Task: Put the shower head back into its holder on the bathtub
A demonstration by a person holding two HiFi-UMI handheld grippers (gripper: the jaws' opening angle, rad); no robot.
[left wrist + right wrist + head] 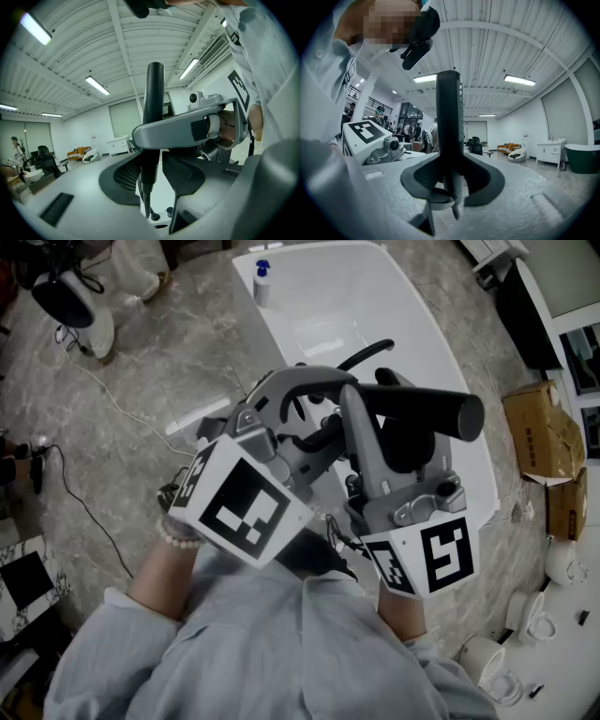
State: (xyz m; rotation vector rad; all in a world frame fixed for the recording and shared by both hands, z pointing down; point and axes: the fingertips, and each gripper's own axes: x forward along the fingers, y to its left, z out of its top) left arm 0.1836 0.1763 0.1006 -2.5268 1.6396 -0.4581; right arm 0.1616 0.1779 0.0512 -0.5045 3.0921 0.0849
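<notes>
A: What is above the right gripper (452, 190)?
B: A white ceiling (497, 51) with long lamps (520, 80).
A: And far ahead of it?
B: An orange sofa (509, 148) and a white cabinet (549, 152) on a grey stone floor (534, 163).

My L gripper (157, 187) and R gripper (452, 187) sit side by side over the near end of the bathtub (319, 296). The shower head (422, 412) stands between the R fingers (483, 180), also passing between the L ones, its end sticking out right. Bottle (262, 282) on the tub's far rim; boxes (544, 432) on the floor (187, 352) right of the tub, cable (103, 395) on the floor to its left.
</notes>
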